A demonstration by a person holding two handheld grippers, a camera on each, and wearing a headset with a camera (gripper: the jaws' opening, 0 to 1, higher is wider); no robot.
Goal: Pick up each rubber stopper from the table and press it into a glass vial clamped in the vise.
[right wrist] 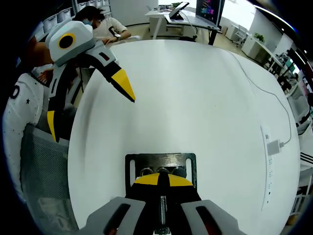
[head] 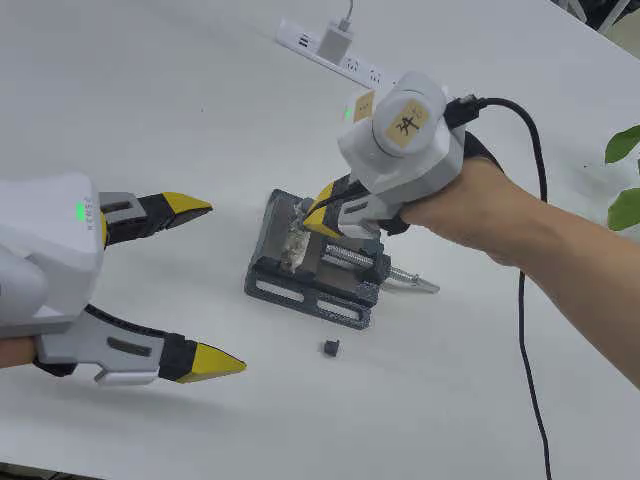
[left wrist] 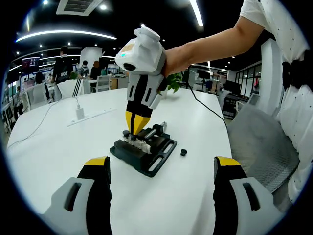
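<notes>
A dark grey vise stands mid-table with small glass vials clamped in it. My right gripper is shut, its yellow tips pointing down onto the vials; I see nothing held between them. From the left gripper view, the right gripper touches the vial tops on the vise, where dark stoppers sit. One loose black stopper lies just in front of the vise. My left gripper hovers open and empty at the left. The right gripper view looks down its own shut tips onto the vise.
A white power strip with a plugged charger lies at the far edge. A black cable trails from the right gripper across the table's right side. Green plant leaves show at the right border. An office with people lies beyond.
</notes>
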